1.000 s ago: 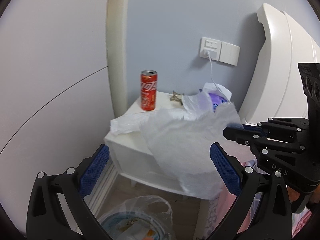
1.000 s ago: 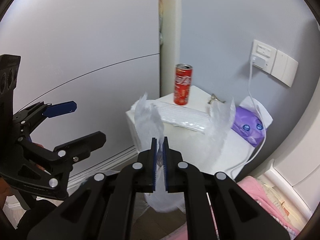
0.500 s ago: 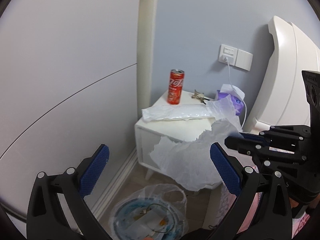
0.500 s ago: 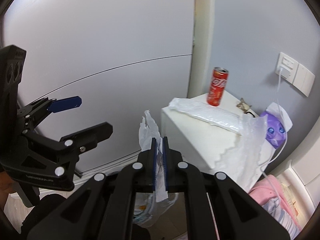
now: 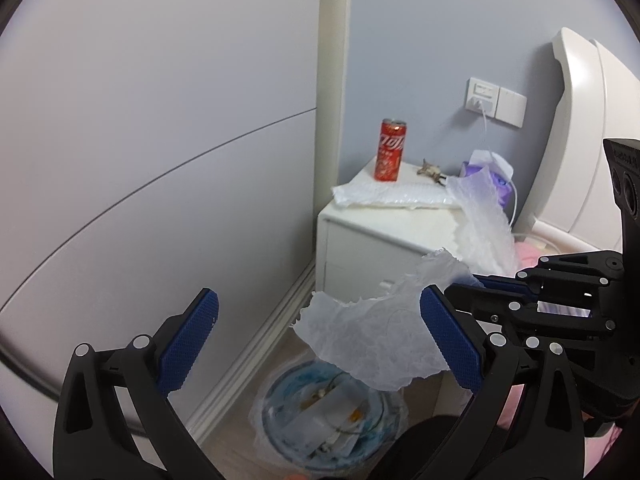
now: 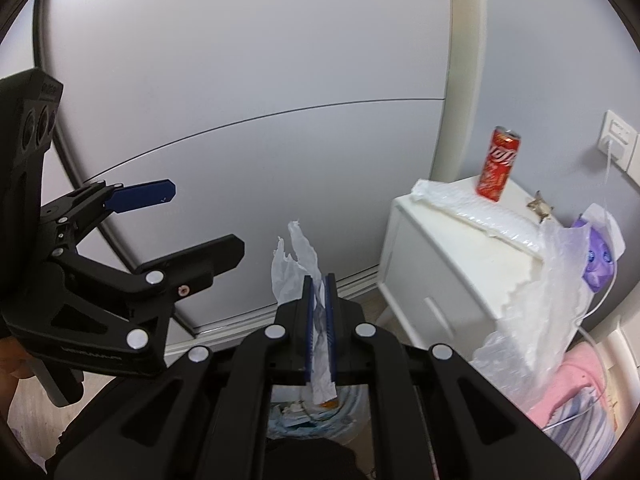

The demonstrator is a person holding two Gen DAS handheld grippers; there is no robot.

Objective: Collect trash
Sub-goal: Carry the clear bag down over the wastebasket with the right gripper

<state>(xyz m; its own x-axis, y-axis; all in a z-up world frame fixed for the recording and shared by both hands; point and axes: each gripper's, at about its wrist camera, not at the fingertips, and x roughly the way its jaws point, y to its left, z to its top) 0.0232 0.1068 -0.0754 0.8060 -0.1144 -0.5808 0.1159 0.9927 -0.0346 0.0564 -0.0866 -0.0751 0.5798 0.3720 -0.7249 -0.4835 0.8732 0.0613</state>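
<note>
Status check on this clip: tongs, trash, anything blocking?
Right tongs shut on plastic wrap. Left tongs open, empty. Wrap hangs above lined bin. Nothing blocking; can on nightstand.

Floor gap by the nightstand [image 5: 372,236] — filled by the bin [image 5: 332,420]; wall [image 5: 160,140] flanks left.

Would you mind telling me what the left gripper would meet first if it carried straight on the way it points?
Probably the lined trash bin on the floor; the open left gripper points down toward it, though depth is unclear.
</note>
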